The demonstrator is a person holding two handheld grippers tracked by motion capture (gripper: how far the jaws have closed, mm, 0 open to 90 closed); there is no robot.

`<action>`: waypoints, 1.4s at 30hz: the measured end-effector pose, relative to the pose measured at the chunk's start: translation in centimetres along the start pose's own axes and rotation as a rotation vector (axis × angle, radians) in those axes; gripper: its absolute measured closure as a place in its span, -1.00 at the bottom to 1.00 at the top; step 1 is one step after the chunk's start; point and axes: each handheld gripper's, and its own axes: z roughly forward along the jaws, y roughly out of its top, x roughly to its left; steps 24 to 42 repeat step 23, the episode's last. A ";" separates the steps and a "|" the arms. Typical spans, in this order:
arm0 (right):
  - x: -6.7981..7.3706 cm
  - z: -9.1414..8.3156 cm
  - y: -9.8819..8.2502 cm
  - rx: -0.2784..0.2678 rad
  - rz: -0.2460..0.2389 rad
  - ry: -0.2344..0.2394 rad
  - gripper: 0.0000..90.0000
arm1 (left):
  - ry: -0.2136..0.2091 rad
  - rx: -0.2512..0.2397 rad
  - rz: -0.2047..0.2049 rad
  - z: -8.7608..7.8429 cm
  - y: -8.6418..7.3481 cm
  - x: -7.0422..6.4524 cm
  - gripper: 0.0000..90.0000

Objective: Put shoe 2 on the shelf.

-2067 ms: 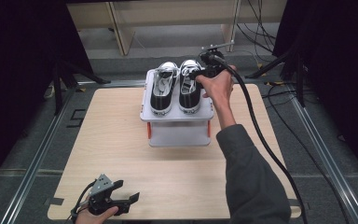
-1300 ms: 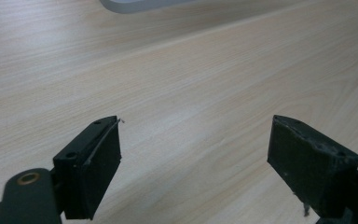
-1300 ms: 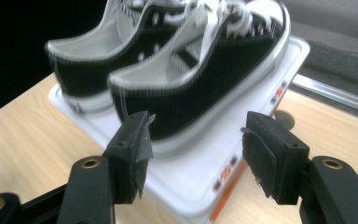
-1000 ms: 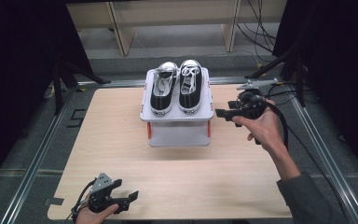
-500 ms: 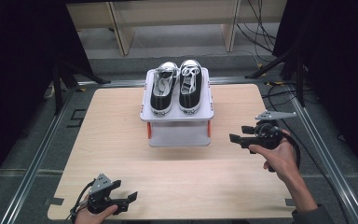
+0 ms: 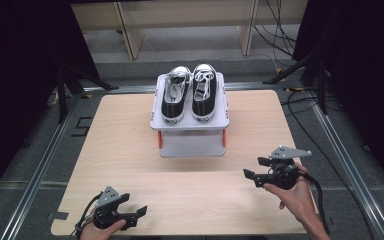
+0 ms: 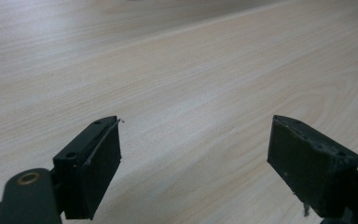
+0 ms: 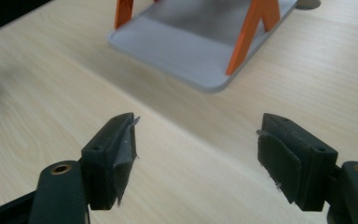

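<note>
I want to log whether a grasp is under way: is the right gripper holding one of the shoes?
No: the right gripper is open over bare table, while both shoes sit on the rack.

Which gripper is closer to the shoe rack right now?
Right. The right gripper hangs open just off the shoe rack's near right corner, while the left gripper sits open farther back, by the table's near left edge.

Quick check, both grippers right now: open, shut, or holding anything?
Left gripper: open, holding nothing, low over the table.
Right gripper: open, holding nothing, facing the rack.
</note>
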 end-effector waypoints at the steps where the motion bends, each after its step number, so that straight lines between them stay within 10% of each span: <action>1: 0.0 0.1 -0.4 -0.005 -0.022 0.002 -0.37 | 0.000 0.002 -0.002 0.0 0.0 0.0 -0.63; 6: 1.1 0.5 -2.2 0.038 -0.078 -0.029 -0.37 | 0.006 0.007 0.017 -0.1 0.0 0.0 -0.63; 11: 1.3 1.9 -4.3 0.073 -0.022 0.054 -0.38 | 0.010 0.005 0.029 -0.1 -0.1 -0.1 -0.63; 17: 1.3 2.3 -6.0 0.105 0.009 0.049 -0.44 | 0.014 0.013 0.042 -0.1 -0.2 -0.2 -0.63; 42: 1.2 2.0 -6.6 0.095 0.026 0.033 -0.45 | 0.015 0.015 0.045 0.0 -0.2 -0.3 -0.64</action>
